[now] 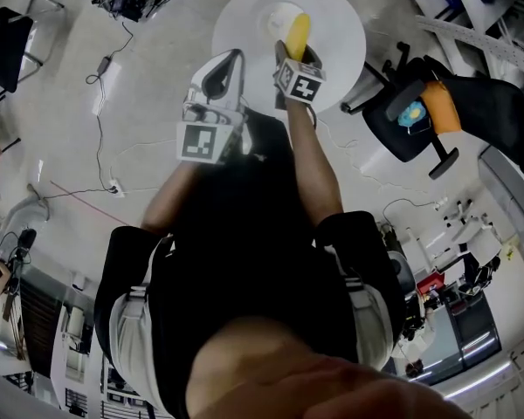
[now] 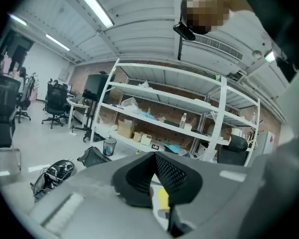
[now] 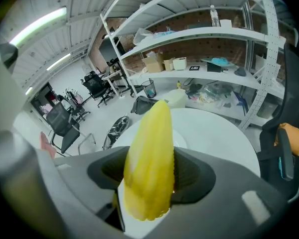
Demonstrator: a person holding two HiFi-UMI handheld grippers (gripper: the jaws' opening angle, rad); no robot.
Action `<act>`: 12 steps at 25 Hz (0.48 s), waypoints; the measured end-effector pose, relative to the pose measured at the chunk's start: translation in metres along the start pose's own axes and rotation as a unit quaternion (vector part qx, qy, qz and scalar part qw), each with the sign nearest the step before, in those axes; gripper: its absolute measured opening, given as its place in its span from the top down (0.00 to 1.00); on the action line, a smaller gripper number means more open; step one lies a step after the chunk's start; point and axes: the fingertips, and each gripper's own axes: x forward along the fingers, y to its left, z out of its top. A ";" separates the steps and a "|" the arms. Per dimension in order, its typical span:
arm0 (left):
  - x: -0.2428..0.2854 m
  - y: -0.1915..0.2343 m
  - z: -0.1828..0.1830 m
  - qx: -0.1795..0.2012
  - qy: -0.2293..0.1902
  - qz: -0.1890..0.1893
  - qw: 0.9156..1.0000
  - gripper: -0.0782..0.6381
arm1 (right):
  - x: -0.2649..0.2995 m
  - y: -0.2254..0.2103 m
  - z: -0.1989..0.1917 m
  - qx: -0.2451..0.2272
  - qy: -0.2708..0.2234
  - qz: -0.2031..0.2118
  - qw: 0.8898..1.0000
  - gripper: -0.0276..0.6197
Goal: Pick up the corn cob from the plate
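A yellow corn cob (image 1: pixel 298 35) stands upright between the fingers of my right gripper (image 1: pixel 297 53), which is shut on it. It hangs above a white plate (image 1: pixel 272 10) on a round white table (image 1: pixel 244 26). In the right gripper view the corn cob (image 3: pixel 149 168) fills the gap between the black pads, with the plate (image 3: pixel 182 141) and the table (image 3: pixel 214 128) below it. My left gripper (image 1: pixel 234 57) is raised to the left of the table edge. Its jaws meet at the tips with nothing between them, as the left gripper view shows at the left gripper (image 2: pixel 155 156).
A black office chair (image 1: pixel 428 116) carrying orange and blue things stands right of the table. Cables (image 1: pixel 100 77) trail over the floor at the left, near another dark chair (image 1: pixel 4 46). White shelving (image 3: pixel 214 34) with boxes lines the far wall.
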 end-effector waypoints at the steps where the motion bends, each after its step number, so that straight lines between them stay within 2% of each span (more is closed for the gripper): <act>1: -0.003 -0.004 0.001 0.004 -0.003 -0.001 1.000 0.88 | -0.005 0.000 0.000 0.000 -0.004 0.002 1.000 0.55; 7: -0.021 -0.023 0.013 0.000 -0.024 -0.004 1.000 0.88 | -0.034 0.006 0.007 -0.008 -0.025 0.015 1.000 0.55; 12: -0.032 -0.048 0.019 0.017 -0.031 -0.010 0.999 0.88 | -0.057 0.004 0.010 -0.013 -0.039 0.026 0.999 0.55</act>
